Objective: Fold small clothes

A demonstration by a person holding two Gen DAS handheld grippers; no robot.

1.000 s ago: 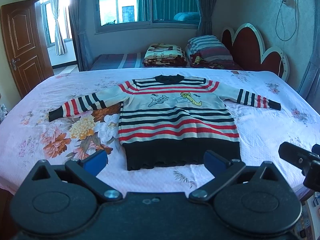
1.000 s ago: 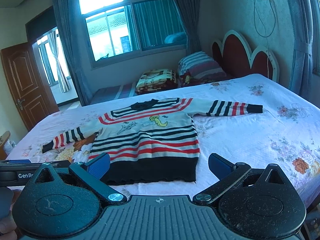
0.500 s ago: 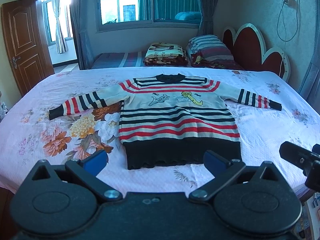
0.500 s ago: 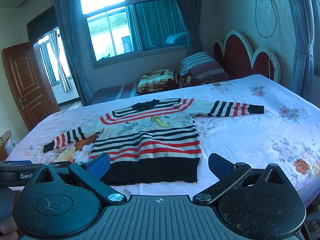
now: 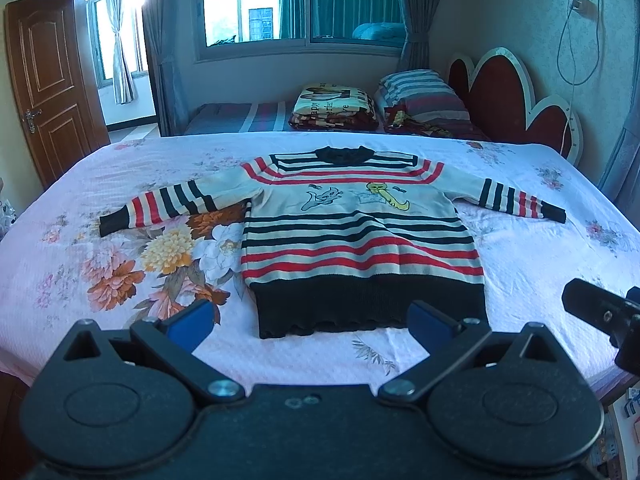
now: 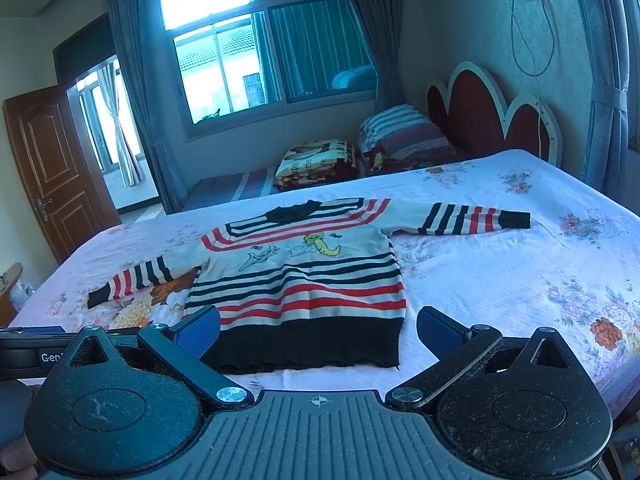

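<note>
- Lying flat on the bed [image 5: 560,248], sleeves spread left and right: striped sweater [image 5: 356,240].
- Left gripper [image 5: 310,322], right gripper [image 6: 318,326]: fingers wide apart, holding nothing, near the hem.

A: What colours is the sweater [image 5: 360,236]?
B: Cream with black and red stripes, a black hem and collar, a yellow and a pale blue figure on the chest.
A: And the sheet [image 5: 532,248]?
B: Pink, printed with orange, yellow and white flowers.
A: The pads [image 6: 200,326]?
B: Blue.
</note>
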